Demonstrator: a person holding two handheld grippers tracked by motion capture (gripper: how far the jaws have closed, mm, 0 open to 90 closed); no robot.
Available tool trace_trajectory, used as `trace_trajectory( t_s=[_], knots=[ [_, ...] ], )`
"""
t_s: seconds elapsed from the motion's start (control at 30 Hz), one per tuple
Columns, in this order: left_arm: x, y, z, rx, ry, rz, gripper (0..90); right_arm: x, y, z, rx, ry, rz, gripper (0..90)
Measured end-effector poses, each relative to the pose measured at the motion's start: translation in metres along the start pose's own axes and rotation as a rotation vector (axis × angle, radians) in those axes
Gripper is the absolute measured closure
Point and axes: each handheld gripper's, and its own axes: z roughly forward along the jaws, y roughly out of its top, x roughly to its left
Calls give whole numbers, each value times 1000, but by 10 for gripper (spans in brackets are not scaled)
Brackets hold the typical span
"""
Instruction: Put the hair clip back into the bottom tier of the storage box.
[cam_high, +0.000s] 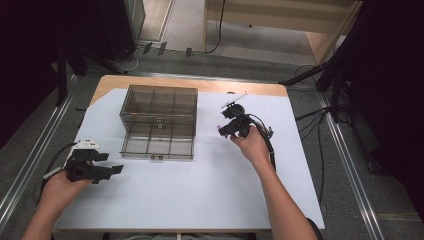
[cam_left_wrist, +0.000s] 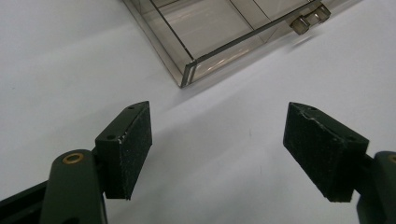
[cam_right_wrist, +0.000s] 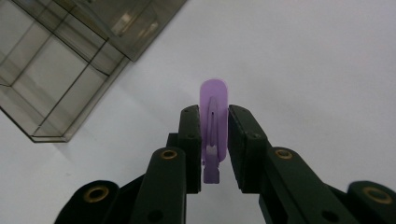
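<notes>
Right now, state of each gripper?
Left gripper: open, jaws wide apart, nothing between them.
Right gripper: closed on a small purple clip.

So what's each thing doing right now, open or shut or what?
Drawer box: upright on the table, bottom drawer pulled out, looks empty.
Purple clip: held off the table.
Right gripper: shut on purple clip.
Left gripper: open, holding nothing.
</notes>
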Motion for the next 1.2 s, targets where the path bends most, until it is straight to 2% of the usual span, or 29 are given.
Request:
trace_trajectory(
  t_s=[0.07,0.17,0.47,0.9,1.2],
  knots=[
    [0,1,0,1,0,1,245,1,-2,-2,-27,20,8,773],
    [1,1,2,4,-5,3,245,3,-5,-4,-42,26,-1,773],
    [1,5,4,11,-14,1,245,9,-10,-8,-55,21,-11,772],
    [2,6,5,14,-18,11,245,25,-11,-17,-80,41,-38,773],
    [2,6,4,2,-21,6,245,33,-9,-17,-70,47,-49,773]
  ],
)
